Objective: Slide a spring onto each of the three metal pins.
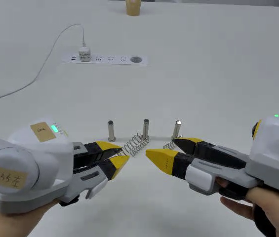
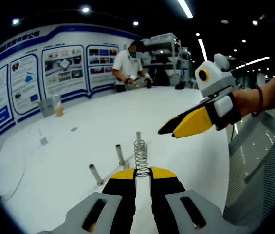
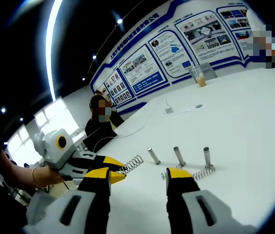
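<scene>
1. One spring is pinched by its end in the left gripper's pressed-together jaws. It sticks out toward the middle of the three metal pins, which stand upright in a row on the white tabletop.
2. A second spring lies on the tabletop at the foot of the right-hand pin.
3. The right gripper hovers just beside it, jaws spread (yellow-tipped, like the other's).
4. Farther back sit a power strip and a cup.
</scene>
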A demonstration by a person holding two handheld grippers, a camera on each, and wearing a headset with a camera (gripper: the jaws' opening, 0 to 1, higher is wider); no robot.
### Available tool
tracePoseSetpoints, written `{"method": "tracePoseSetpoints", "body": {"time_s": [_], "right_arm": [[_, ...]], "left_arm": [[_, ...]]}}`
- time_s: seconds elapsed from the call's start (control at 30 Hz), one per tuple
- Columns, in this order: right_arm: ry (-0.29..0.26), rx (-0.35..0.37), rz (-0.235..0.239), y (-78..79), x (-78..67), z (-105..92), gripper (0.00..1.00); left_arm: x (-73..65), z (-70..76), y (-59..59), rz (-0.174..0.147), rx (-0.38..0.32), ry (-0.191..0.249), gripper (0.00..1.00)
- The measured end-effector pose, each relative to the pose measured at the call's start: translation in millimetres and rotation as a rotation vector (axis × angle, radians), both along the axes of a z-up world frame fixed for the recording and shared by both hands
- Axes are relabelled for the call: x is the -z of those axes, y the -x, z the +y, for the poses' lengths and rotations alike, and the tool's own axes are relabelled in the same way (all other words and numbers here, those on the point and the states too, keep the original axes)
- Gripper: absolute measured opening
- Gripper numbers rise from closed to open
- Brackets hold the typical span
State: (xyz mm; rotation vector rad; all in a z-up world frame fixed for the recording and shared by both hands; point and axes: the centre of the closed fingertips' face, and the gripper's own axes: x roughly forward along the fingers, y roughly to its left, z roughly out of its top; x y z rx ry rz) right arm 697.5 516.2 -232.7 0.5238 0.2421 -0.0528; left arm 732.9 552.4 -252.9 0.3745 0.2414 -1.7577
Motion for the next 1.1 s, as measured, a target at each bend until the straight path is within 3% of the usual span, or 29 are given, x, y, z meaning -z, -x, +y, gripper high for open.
{"method": "tracePoseSetpoints", "body": {"time_s": [0.43, 0.57, 1.1], "right_arm": [[-0.083, -0.027, -0.053, -10.1, -11.8, 9.4, 0.31], [-0.123, -0.027, -0.057, -13.3, -12.9, 11.1, 0.29], [-0.254, -0.028, -0.090, -22.9, -17.4, 16.3, 0.18]], "left_arm": [[-18.0, 3.3, 13.0, -0.001, 0.017, 0.057, 0.10], [-21.9, 4.7, 13.8, -0.018, 0.010, 0.070, 0.10], [-27.3, 8.6, 18.0, -0.034, 0.011, 0.092, 0.10]]}}
